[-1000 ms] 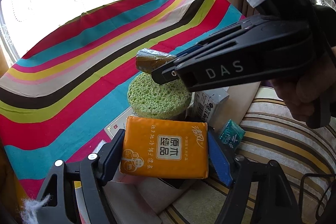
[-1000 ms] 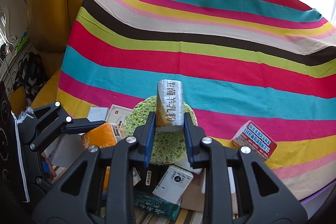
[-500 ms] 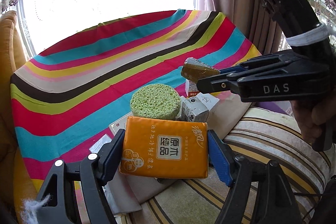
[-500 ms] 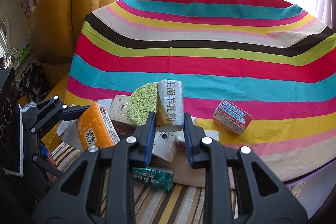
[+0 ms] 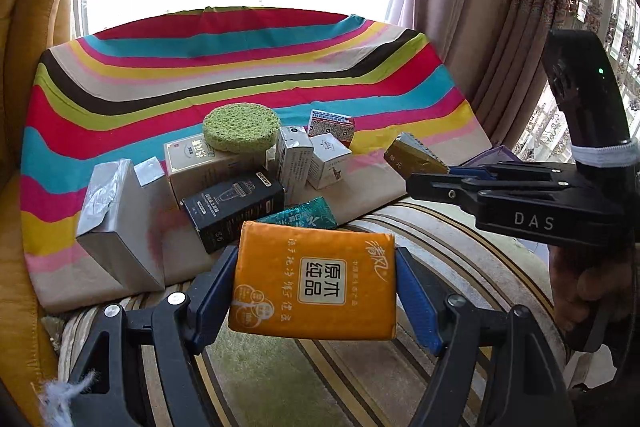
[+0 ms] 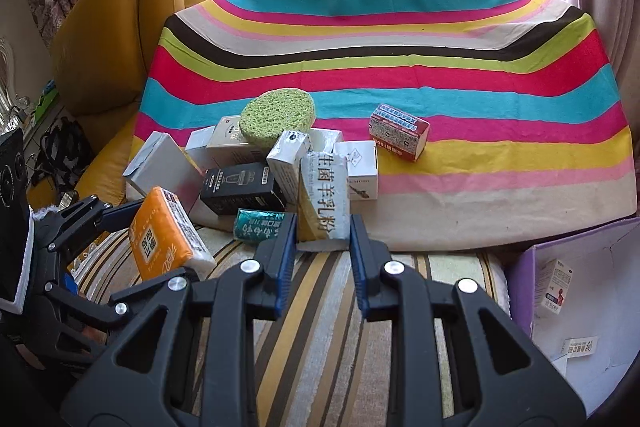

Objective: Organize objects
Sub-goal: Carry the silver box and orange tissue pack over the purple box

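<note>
Purple box (image 6: 576,311): I see it at my lower right, open, with one small carton (image 6: 554,285) and a white label (image 6: 580,347) inside; the rest I cannot make out.
Left gripper (image 5: 314,291): I have it clamped on the orange tissue pack (image 5: 314,283), lifted above the striped cushion (image 5: 280,383).
Right gripper (image 6: 323,235): clamped on the silver sachet (image 6: 326,195), upright.
Pile: sponge (image 6: 277,117) sits on top of the boxes on the striped cloth (image 6: 400,67).
Red box (image 6: 399,131): alone, just right of the pile.

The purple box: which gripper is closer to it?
Right. The right gripper, shut on a silver packet, has the purple box just off to its right side. The left gripper, holding the orange tissue pack, is on the far side of it.
</note>
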`<state>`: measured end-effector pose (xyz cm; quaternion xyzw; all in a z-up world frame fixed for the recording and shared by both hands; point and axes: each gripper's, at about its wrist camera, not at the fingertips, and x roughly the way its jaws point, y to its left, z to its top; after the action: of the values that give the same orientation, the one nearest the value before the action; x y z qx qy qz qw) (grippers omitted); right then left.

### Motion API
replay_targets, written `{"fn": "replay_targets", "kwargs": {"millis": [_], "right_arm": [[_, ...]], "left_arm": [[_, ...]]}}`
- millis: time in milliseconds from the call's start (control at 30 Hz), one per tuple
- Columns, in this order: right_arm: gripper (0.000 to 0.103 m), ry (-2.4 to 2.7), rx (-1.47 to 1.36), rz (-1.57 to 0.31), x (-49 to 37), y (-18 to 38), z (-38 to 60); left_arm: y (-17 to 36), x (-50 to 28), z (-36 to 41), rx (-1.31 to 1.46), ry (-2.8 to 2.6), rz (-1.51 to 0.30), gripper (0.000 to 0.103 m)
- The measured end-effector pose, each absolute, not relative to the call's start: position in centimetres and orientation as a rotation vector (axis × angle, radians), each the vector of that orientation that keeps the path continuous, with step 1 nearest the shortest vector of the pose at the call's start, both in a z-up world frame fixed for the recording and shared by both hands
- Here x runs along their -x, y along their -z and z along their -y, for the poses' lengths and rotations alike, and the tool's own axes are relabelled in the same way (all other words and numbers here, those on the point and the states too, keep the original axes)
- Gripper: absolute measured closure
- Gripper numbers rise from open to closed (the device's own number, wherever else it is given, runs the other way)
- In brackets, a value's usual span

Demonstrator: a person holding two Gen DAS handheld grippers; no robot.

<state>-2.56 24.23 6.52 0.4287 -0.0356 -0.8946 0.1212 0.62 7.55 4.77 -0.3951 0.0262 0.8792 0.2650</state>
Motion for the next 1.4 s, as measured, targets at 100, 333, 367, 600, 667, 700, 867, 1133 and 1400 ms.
{"fn": "replay_targets", "kwargs": {"millis": [100,333,367,600,667,700,867,1133,1400], "right_arm": [[0.073,2.636,-1.275,0.101,0.8,-5.9,-25.3],[0.073,2.685,-1.328,0.144,-2.6,-4.8,-28.5],[0.073,2.69,-1.332,0.162,-3.0,-4.7,-29.0],[0.073,2.769,-1.35,0.26,-5.5,-4.5,-33.4],[0.073,2.799,-1.358,0.286,-6.2,-4.6,-35.0],[0.073,2.814,-1.363,0.297,-6.6,-4.6,-35.8],[0.073,2.903,-1.387,0.305,-8.1,-4.8,-39.3],[0.073,2.986,-1.446,0.339,-10.2,-4.1,-43.8],[0.073,3.036,-1.488,0.41,-11.7,-3.5,-47.2]], "left_arm": [[-4.4,-1.6,-8.2,1.081,-2.376,-0.053,0.027],[-4.4,-2.6,-10.9,1.045,-2.334,-0.058,0.027],[-4.4,-2.5,-11.4,1.036,-2.324,-0.062,0.027],[-4.7,-2.6,-15.7,0.997,-2.252,-0.123,0.027],[-4.7,-2.8,-17.3,0.992,-2.226,-0.153,0.027],[-4.7,-2.9,-18.0,0.988,-2.214,-0.168,0.027],[-5.1,-3.2,-21.1,0.963,-2.171,-0.231,0.027],[-5.4,-3.5,-26.7,0.944,-2.081,-0.303,0.027],[-5.6,-4.3,-32.4,0.909,-2.003,-0.395,0.027]]}}
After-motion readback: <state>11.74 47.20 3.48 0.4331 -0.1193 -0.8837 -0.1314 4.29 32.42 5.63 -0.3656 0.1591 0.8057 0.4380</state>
